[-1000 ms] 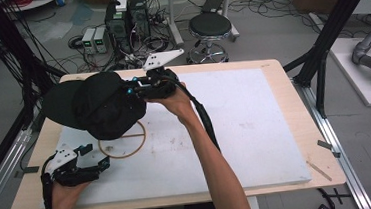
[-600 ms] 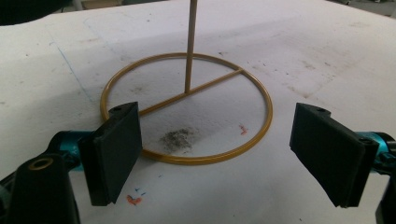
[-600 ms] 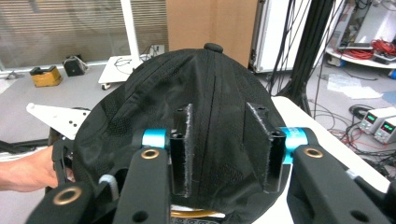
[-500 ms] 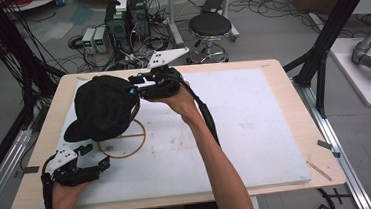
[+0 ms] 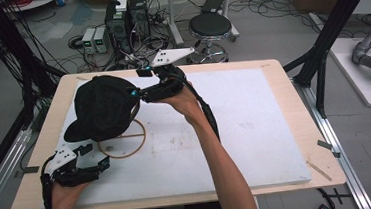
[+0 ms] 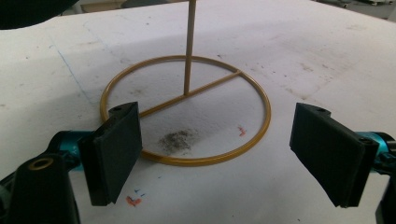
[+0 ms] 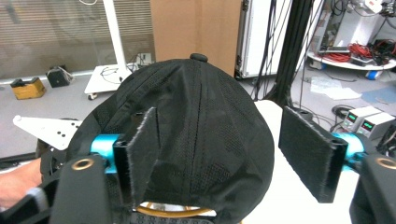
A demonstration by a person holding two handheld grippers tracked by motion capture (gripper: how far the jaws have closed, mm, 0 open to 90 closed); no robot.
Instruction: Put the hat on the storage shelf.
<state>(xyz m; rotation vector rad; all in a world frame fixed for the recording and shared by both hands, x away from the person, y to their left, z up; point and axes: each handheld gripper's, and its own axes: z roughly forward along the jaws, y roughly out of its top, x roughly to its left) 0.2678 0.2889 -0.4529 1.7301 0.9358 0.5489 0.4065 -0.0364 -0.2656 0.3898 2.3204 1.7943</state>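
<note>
The right gripper [image 5: 135, 94] was held raised on an outstretched forearm, its jaws just having opened wide. The left gripper [image 5: 98, 164] sat low in the left hand [image 5: 65, 191], jaws spread apart.

No readable text, label, brand or number anywhere; only small red and blue pen marks, illegible, on the white surface [image 6: 327, 56] at about six o'clock of the ring.

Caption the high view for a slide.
Right gripper opens beside black cap perched on gold stand; left gripper waits open.
</note>
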